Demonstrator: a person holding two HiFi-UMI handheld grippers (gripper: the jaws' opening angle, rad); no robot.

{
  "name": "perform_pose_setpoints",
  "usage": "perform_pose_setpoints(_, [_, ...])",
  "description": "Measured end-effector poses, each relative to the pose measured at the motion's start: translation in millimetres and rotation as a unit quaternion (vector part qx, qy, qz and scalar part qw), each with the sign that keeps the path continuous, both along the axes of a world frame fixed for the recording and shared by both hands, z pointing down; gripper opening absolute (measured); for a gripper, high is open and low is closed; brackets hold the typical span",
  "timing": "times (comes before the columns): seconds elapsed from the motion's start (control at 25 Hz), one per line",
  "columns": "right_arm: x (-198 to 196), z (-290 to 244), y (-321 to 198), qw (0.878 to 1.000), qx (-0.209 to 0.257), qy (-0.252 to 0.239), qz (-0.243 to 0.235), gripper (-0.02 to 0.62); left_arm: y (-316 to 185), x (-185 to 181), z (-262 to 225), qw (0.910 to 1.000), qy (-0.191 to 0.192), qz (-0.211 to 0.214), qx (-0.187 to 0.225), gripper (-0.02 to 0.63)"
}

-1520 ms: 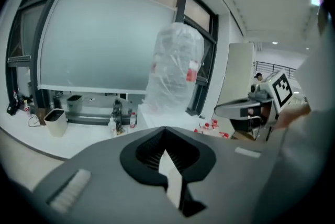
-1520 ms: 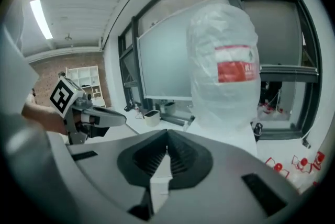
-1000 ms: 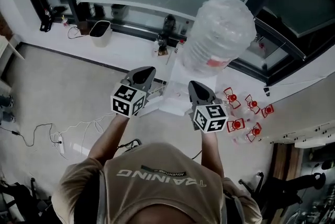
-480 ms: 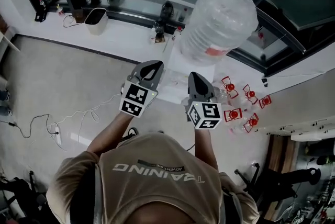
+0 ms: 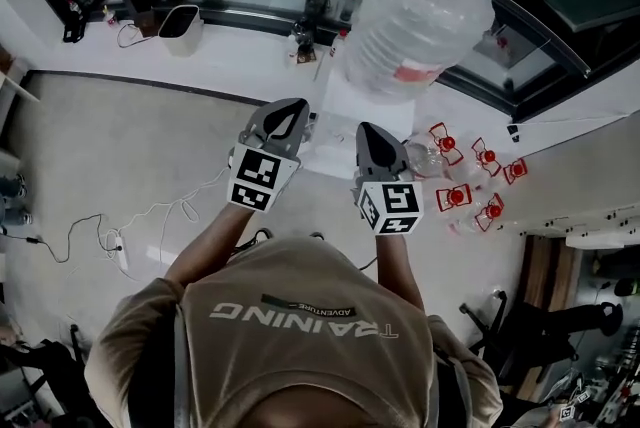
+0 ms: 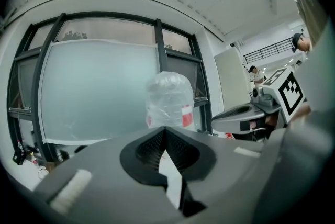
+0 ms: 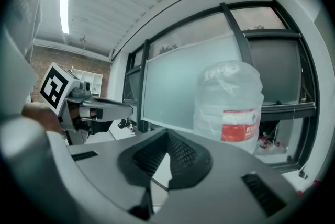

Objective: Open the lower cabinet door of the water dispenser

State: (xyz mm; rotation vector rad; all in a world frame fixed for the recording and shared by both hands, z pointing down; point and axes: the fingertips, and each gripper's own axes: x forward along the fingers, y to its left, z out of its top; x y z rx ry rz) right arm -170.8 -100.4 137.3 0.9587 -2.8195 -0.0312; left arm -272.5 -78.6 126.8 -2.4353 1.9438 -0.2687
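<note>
Left gripper (image 5: 290,108) moved nearer water dispenser (image 5: 345,121), upright, bottle (image 5: 425,16) atop

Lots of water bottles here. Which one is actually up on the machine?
The big clear jug with the red label, standing on top of the white water dispenser. The smaller red-capped bottles sit on the floor beside it.

In the head view, the water dispenser (image 5: 345,116) shows only a white top part. Its lower cabinet door is hidden from this high angle, and the big bottle (image 5: 425,16), the left gripper (image 5: 288,111) and the right gripper (image 5: 372,134) cover more of it. In both gripper views, the gripper's own grey body hides everything under the bottle. The small things (image 5: 305,41) on the window ledge (image 5: 250,56) are too small to tell.
</note>
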Motion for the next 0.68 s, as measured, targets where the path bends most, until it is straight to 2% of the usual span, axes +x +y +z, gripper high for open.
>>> perform_pose_setpoints(0.16, [-3.2,1.3,2.1,1.0,-0.001,0.005,-0.002,0.008,7.5,-2.3,2.8,0.9999,0.0,0.004,-0.012,0.0])
perform_pose_setpoints(0.32, [-5.8,4.9,11.8,0.999,0.023,0.039,0.002,0.008,20.5,-7.9,11.5,0.9997,0.01,-0.001,-0.022,0.0])
perform_pose_setpoints(0.4, [-5.2,9.8,16.7,0.999,0.021,0.047,-0.002,0.008,24.0,-7.1,15.7,0.9996,0.016,-0.001,-0.025,0.0])
perform_pose_setpoints(0.68, [-9.7,8.8,20.1,0.999,0.012,0.044,-0.002,0.008,28.3,-10.3,8.7,0.9998,0.014,0.009,-0.013,0.0])
